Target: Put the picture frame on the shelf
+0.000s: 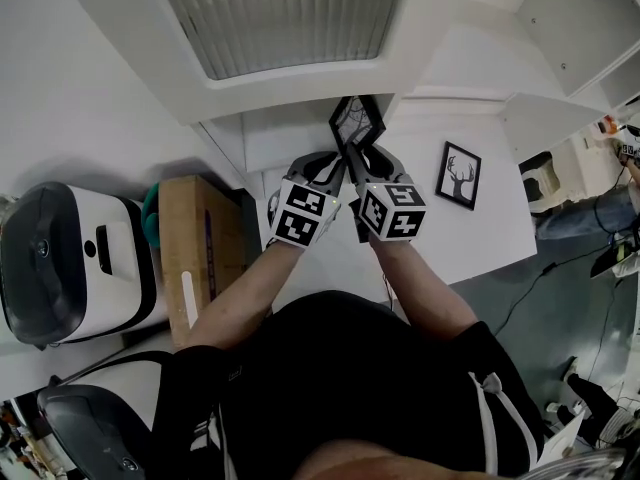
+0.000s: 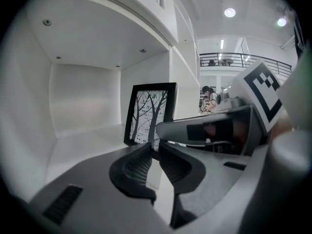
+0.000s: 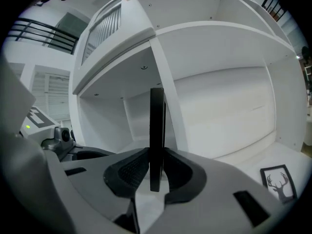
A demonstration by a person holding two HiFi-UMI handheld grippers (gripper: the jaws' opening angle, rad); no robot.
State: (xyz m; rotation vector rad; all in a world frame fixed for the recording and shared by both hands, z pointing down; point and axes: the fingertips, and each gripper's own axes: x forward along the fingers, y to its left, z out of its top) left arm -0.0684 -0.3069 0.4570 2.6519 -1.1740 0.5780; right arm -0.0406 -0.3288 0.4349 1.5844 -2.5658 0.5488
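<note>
**Tree-print frame held at the mouth of the shelf compartment; set-down judged not yet finished.**

The white open-fronted shelf unit [image 1: 300,138] fills the upper half of the head view. The black-rimmed picture frame with a bare-tree print [image 1: 357,121] is seen at upper centre, at the front of a compartment. Whether its bottom edge touches the board cannot be told. The frame is best kept upright, carried in over the board and lowered until the bottom edge bears. It should be freed only once it is judged to stand unaided, with room left to the side wall. At the centre of the right gripper view the frame is seen edge-on and upright, clamped between the pads of the right gripper [image 3: 156,155]. The left gripper [image 2: 157,147] is placed at the frame's lower edge with its jaws nearly together. Whether anything is pinched there cannot be told.
</note>
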